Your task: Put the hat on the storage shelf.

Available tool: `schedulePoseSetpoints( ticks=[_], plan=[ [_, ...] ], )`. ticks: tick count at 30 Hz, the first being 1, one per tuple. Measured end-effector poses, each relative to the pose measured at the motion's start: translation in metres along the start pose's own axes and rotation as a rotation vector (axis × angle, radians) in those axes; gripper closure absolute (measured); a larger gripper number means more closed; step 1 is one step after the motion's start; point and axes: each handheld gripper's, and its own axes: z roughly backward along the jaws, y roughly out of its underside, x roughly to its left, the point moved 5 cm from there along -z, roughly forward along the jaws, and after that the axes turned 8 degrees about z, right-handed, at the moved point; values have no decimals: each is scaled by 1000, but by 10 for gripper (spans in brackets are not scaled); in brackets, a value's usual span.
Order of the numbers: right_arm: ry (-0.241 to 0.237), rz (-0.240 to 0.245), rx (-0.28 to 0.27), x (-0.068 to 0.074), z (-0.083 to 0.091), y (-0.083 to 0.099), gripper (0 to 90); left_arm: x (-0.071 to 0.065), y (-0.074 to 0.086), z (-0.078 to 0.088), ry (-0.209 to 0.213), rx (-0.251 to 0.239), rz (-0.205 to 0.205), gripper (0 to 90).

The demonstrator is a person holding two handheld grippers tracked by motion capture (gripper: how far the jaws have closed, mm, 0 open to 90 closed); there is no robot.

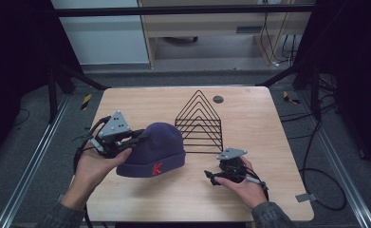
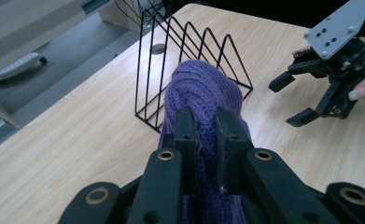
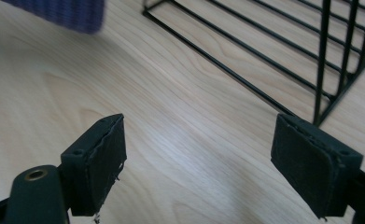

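Observation:
A purple knit beanie [image 1: 154,149] with a red K on its cuff lies at the middle of the wooden table [image 1: 259,114]. My left gripper [image 1: 143,136] is shut on the beanie's left side; in the left gripper view its jaws pinch a fold of the purple knit [image 2: 203,93]. A black wire rack [image 1: 199,122] of triangular dividers stands just behind and right of the beanie. My right gripper [image 1: 213,177] rests low over the table at the front right, open, with bare wood between its pads [image 3: 101,161]. A corner of the beanie [image 3: 63,13] and the rack [image 3: 283,56] lie ahead of it.
A small dark round disc [image 1: 218,99] sits on the table behind the rack. The table's front edge runs close to the person's sleeves [image 1: 64,216]. Metal rails and cables lie on the floor at both sides.

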Motion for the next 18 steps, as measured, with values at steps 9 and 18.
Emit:
schedulePoseSetpoints(
  ticks=[9,18],
  plan=[
    [-30,66,-40,11,28,-39,266,7,-26,20,-34,-10,-42,806],
    [-81,131,-101,24,50,-86,305,10,-53,31,-30,-43,-63,806]
  ],
)
